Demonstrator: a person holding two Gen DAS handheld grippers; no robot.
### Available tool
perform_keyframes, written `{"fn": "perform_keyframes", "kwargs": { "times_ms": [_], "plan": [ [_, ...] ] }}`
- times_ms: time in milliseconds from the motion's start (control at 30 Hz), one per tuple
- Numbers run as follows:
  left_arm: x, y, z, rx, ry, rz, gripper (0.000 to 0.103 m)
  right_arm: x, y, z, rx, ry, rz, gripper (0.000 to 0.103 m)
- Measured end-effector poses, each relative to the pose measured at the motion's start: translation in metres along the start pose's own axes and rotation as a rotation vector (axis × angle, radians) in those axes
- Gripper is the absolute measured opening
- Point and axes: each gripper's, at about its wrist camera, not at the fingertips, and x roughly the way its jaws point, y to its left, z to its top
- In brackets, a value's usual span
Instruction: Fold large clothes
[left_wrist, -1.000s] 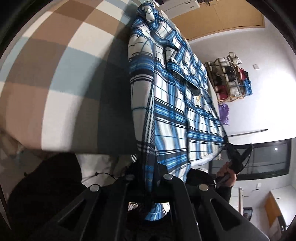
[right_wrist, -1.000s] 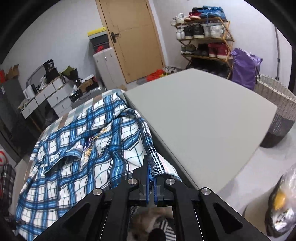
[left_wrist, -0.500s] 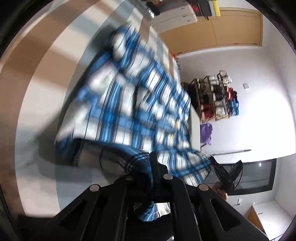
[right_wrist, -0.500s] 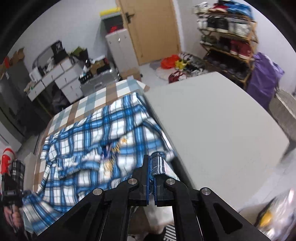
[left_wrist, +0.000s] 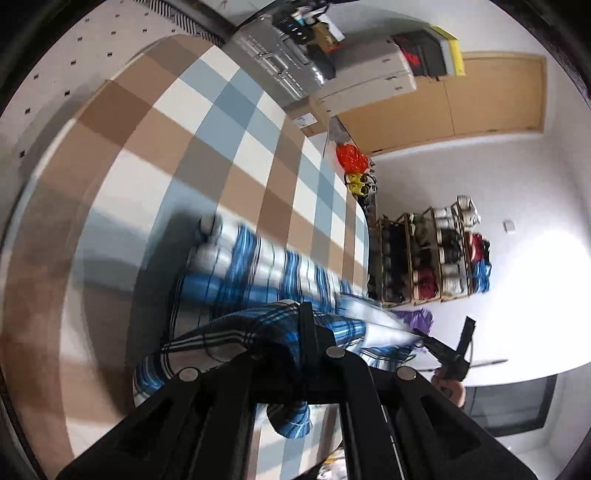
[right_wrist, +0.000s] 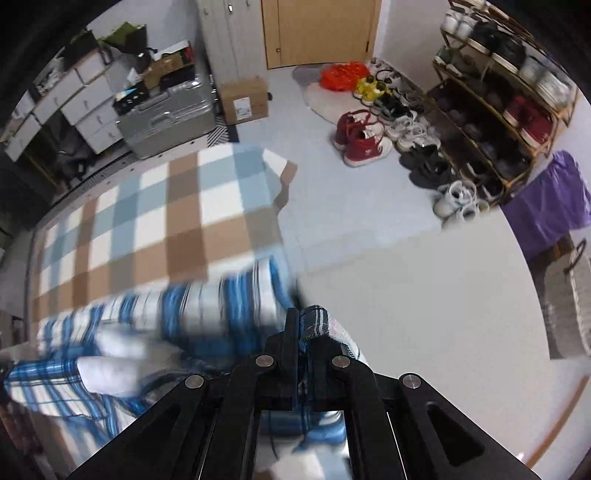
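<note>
A blue, white and black plaid shirt (left_wrist: 236, 266) hangs blurred between my two grippers above a checked brown, blue and white cloth (left_wrist: 159, 147). My left gripper (left_wrist: 301, 325) is shut on one bunched edge of the shirt. My right gripper (right_wrist: 303, 325) is shut on another edge of the shirt (right_wrist: 207, 310), which stretches to the left. The right gripper also shows in the left wrist view (left_wrist: 448, 354), held in a hand. The rest of the shirt is smeared by motion.
A grey tabletop (right_wrist: 424, 295) lies to the right of the checked cloth (right_wrist: 147, 221). A shoe rack (right_wrist: 498, 92), loose shoes (right_wrist: 362, 140), a purple bag (right_wrist: 546, 206), a woven basket (right_wrist: 569, 295), a metal case (right_wrist: 166, 118), a cardboard box (right_wrist: 243, 99) and a wooden door (right_wrist: 317, 29) stand beyond.
Both grippers have lifted and swung the shirt back toward me. It lay spread on the cloth before and now hangs bunched and blurred, uncovering most of the checked cloth.
</note>
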Motion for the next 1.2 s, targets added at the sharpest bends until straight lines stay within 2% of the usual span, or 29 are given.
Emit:
{"fn": "perform_keyframes", "kwargs": {
  "times_ms": [100, 167, 267, 367, 433, 467, 500, 533, 567, 600, 633, 700, 800, 867, 900, 933, 1000, 1067, 1133, 1200],
  "plan": [
    [0.017, 0.003, 0.016, -0.009, 0.006, 0.032, 0.0, 0.036, 0.016, 0.027, -0.044, 0.025, -0.021, 0.003],
    [0.028, 0.01, 0.026, -0.052, -0.001, 0.053, 0.0, 0.059, 0.02, 0.037, -0.049, 0.06, -0.02, 0.005],
    [0.038, 0.026, 0.036, -0.13, 0.036, 0.056, 0.0, 0.093, 0.016, 0.04, -0.048, 0.173, -0.008, 0.009],
    [0.036, 0.035, 0.035, -0.176, 0.068, 0.059, 0.0, 0.1, 0.001, 0.037, -0.015, 0.184, 0.046, 0.014],
    [0.029, 0.034, 0.034, -0.177, 0.065, 0.045, 0.0, 0.094, -0.014, 0.037, 0.033, 0.166, 0.117, 0.03],
    [0.024, 0.031, 0.033, -0.171, 0.054, 0.046, 0.003, 0.087, -0.024, 0.036, 0.08, 0.147, 0.154, 0.034],
    [0.02, 0.028, 0.033, -0.169, 0.045, 0.047, 0.008, 0.078, -0.034, 0.034, 0.127, 0.118, 0.2, 0.038],
    [0.012, 0.024, 0.03, -0.165, 0.019, 0.051, 0.029, 0.071, -0.038, 0.033, 0.149, 0.098, 0.234, 0.04],
    [0.004, 0.022, 0.029, -0.167, -0.019, 0.057, 0.063, 0.062, -0.041, 0.033, 0.155, 0.065, 0.28, 0.043],
    [0.001, 0.021, 0.031, -0.172, -0.054, 0.056, 0.073, 0.052, -0.044, 0.032, 0.153, 0.031, 0.307, 0.046],
    [-0.009, 0.017, 0.029, -0.175, -0.106, 0.055, 0.077, 0.04, -0.047, 0.029, 0.166, -0.016, 0.325, 0.047],
    [-0.017, 0.013, 0.027, -0.154, -0.123, 0.054, 0.077, 0.026, -0.05, 0.025, 0.169, -0.06, 0.364, 0.053],
    [-0.025, 0.006, 0.011, -0.116, -0.105, 0.1, 0.077, 0.021, -0.057, 0.015, 0.222, -0.045, 0.404, 0.079],
    [-0.022, 0.001, 0.0, -0.08, -0.08, 0.122, 0.077, 0.023, -0.061, 0.011, 0.266, -0.026, 0.424, 0.081],
    [-0.019, -0.003, -0.005, -0.057, -0.062, 0.143, 0.077, 0.025, -0.064, 0.008, 0.293, -0.013, 0.459, 0.088],
    [-0.015, -0.006, -0.006, -0.041, -0.049, 0.157, 0.077, 0.028, -0.066, 0.007, 0.307, 0.003, 0.491, 0.103],
    [-0.007, -0.016, -0.017, 0.006, -0.015, 0.188, 0.077, 0.037, -0.06, 0.001, 0.305, 0.065, 0.545, 0.103],
    [-0.004, -0.022, -0.028, 0.052, 0.008, 0.202, 0.077, 0.042, -0.048, -0.003, 0.263, 0.081, 0.473, 0.103],
    [0.0, -0.026, -0.035, 0.081, 0.029, 0.227, 0.077, 0.039, -0.039, -0.004, 0.236, 0.034, 0.408, 0.103],
    [0.002, -0.027, -0.043, 0.101, 0.044, 0.249, 0.077, 0.028, -0.022, -0.001, 0.155, -0.056, 0.327, 0.103]
  ]
}}
